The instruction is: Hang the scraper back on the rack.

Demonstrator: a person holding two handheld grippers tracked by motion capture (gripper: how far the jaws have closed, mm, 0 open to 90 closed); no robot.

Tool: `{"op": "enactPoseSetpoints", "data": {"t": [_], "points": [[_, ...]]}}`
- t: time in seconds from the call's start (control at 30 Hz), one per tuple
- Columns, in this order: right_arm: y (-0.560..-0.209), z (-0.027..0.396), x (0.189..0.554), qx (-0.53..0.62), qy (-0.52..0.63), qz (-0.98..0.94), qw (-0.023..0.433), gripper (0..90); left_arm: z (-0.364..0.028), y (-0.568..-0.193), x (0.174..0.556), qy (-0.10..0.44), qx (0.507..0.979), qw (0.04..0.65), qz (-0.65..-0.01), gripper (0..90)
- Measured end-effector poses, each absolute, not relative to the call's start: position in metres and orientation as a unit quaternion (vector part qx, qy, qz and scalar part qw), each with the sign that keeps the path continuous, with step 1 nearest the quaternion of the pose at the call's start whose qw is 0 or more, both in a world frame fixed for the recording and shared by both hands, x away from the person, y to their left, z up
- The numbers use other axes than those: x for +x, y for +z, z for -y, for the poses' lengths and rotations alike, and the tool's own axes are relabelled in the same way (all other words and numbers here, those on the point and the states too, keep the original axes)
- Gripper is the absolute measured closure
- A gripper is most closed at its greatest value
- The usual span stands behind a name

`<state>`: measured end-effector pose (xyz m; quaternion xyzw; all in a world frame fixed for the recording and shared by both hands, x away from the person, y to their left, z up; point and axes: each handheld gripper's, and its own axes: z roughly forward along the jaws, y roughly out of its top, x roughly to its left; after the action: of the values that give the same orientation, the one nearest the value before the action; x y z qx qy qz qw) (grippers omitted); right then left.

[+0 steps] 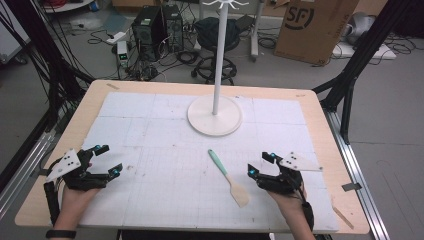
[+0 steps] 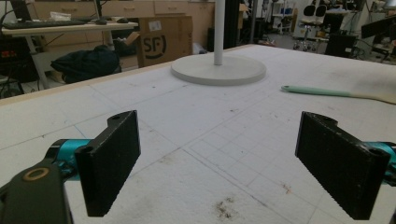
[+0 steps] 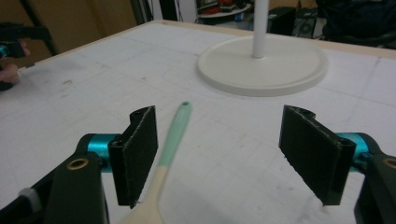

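- The table point(image 1: 65, 150) is wide, with a light wood edge and a white mat with thin grid lines on top.
- A white stand point(image 1: 215, 115) sits on the far middle of the mat. It has a flat round base and a thin pole going straight up. In the right gripper view the round base point(image 3: 261, 65) lies past the spatula's tip.
- The left gripper point(image 1: 107, 160) is near the left front of the table, held in a hand. Its two black jaws are wide apart with nothing between them. In the left gripper view point(image 2: 217, 158) there is just bare mat between the jaws.
- The right gripper point(image 1: 261, 165) is near the right front, held in the other hand. Its jaws are spread wide too and hold nothing.
- The spatula point(image 1: 227, 177) lies flat on the mat, between the two grippers. It has a mint green handle and a cream flat blade. The handle points toward the stand and the blade points toward the person.
- The spatula is just beside the right gripper and well apart from the left one.
- In the right gripper view the spatula point(image 3: 170, 144) lies close by one jaw, just inside the gap. I cannot tell if they touch.
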<state>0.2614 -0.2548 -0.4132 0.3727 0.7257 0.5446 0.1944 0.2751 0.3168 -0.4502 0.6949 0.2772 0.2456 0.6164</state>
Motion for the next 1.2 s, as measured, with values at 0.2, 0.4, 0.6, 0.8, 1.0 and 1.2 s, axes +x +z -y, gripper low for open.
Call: {"op": "enactPoseSetpoints", "data": {"t": [0.2, 0.4, 0.6, 0.8, 1.0, 1.2], "points": [[-0.42, 0.227, 0.266, 0.378, 0.514, -0.75, 0.173, 34.0, -0.316, -0.45, 0.275, 0.247, 0.696, 0.615, -0.275, 14.5], [-0.427, 0.211, 0.267, 0.387, 0.489, -0.765, 0.162, 35.9, -0.316, -0.45, 0.275, 0.247, 0.697, 0.614, -0.274, 14.5], [-0.438, 0.197, 0.267, 0.388, 0.459, -0.785, 0.153, 39.3, -0.316, -0.45, 0.275, 0.247, 0.698, 0.614, -0.274, 14.5], [-0.445, 0.185, 0.268, 0.386, 0.432, -0.802, 0.144, 49.8, -0.316, -0.45, 0.275, 0.247, 0.697, 0.614, -0.275, 14.5], [-0.449, 0.179, 0.27, 0.387, 0.411, -0.814, 0.137, 58.7, -0.316, -0.45, 0.275, 0.247, 0.697, 0.614, -0.275, 14.6], [-0.45, 0.173, 0.268, 0.389, 0.387, -0.82, 0.16, 67.9, -0.316, -0.45, 0.275, 0.248, 0.697, 0.613, -0.277, 14.8]]}}
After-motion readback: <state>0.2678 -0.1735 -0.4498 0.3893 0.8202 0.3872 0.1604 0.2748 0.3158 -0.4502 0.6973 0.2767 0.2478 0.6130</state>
